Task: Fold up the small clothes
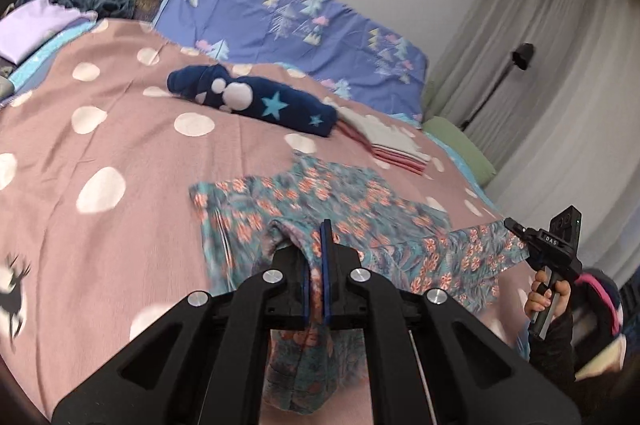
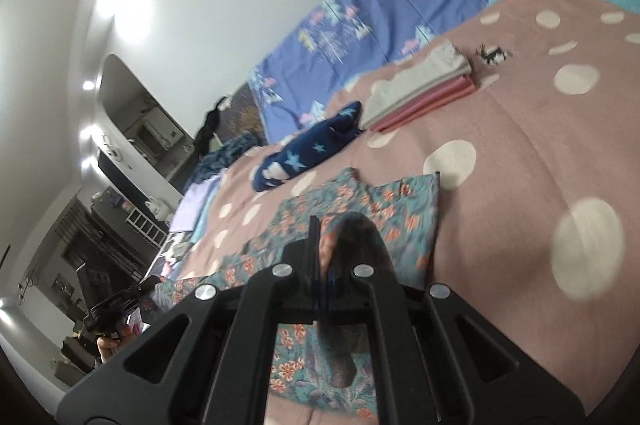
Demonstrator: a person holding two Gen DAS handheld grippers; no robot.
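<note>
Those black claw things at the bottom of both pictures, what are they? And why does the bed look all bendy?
They are two hand-held grabbing tools, one in each of a person's hands. Each carries a wide-eyed camera, which bends the picture. One picture looks along the left gripper, the other along the right gripper. Both have their fingers shut on the teal flowery cloth garment, lifting its edge off the pink dotted bedspread. Further back lie a navy starry fleece bundle and a folded white-and-pink pile.

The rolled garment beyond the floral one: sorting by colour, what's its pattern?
Navy rolled garment with light blue stars and white dots, clearest in the left wrist view.
</note>
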